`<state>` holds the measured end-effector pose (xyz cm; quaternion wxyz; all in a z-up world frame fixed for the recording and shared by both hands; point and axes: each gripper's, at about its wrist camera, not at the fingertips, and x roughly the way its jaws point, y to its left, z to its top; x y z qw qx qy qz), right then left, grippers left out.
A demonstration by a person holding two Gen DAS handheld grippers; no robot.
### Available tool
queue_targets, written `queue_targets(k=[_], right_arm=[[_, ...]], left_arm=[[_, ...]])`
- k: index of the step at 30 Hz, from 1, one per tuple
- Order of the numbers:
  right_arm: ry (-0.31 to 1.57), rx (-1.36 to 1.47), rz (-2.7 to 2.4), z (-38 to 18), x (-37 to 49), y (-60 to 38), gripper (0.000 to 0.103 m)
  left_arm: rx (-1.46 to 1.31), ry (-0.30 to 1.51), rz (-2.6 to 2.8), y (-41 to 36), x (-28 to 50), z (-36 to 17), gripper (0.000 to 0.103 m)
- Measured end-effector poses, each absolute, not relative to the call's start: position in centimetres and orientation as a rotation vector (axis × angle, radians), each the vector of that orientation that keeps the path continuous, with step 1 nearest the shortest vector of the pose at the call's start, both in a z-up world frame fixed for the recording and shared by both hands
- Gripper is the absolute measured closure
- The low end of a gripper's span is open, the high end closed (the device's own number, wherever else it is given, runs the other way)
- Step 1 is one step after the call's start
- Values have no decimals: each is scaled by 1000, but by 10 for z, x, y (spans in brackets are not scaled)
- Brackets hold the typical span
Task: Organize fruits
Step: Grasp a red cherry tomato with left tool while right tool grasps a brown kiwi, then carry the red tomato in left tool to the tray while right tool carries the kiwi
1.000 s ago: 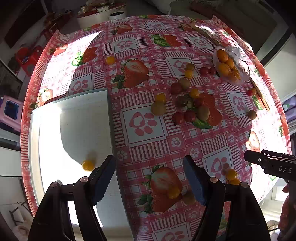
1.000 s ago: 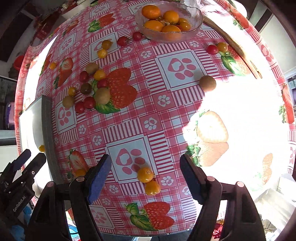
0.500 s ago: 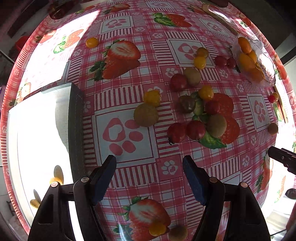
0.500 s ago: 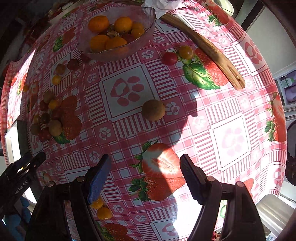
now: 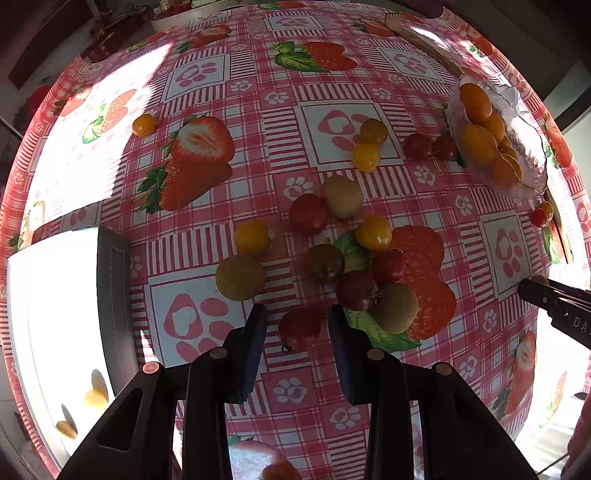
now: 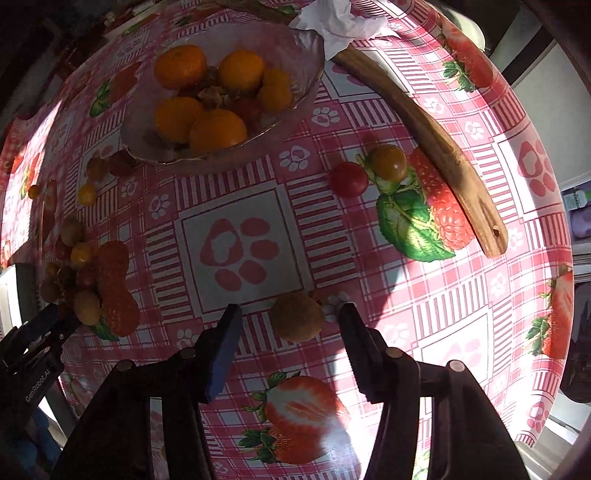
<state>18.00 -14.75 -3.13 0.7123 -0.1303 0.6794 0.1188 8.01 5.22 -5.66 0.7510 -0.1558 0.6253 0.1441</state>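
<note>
My left gripper [image 5: 297, 326] is open, its jaws either side of a red cherry tomato [image 5: 299, 329] with small gaps. Beyond it lies a cluster of red, yellow and dark tomatoes and kiwis [image 5: 240, 277]. My right gripper [image 6: 290, 323] is open around a brown kiwi [image 6: 296, 320] on the cloth, not touching it. A glass bowl [image 6: 303, 92] of oranges stands at the back; it also shows in the left wrist view [image 5: 528, 155]. A white tray [image 5: 48, 314] at the left holds a yellow tomato [image 5: 94, 398].
A wooden spatula [image 6: 436, 147] lies at the right, with a red tomato [image 6: 348, 179] and a dark orange tomato [image 6: 389, 162] beside it. A crumpled tissue [image 6: 340, 22] is at the back. The table edge curves close at right.
Both grippers moved forward and down. The left one narrowed around the red tomato. The right one came to straddle the kiwi, leaving the two yellow tomatoes behind.
</note>
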Motion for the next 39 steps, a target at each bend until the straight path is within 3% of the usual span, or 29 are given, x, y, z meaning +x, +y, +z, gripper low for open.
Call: queue_targets(k=[1,2,25,29,39], right_arm=[[1501,-304,265,-29,180,-144,72],[1502,-306,273,-27,180,-144,73],[1580,-145,405,41,93,-167,73],[1580,-158,454,24,97,-173,73],[1581,-246,606,13,70,-66,73]], left_arm=[[-344,1365,310,52,83,-55,78],[-354,1365,302,51,84,-55,80],[-531,1296,276,89,-36,-6,80],[-545,1285,304,94,-37,-8,80],[-606,1261,424,131,-93,-8,80]])
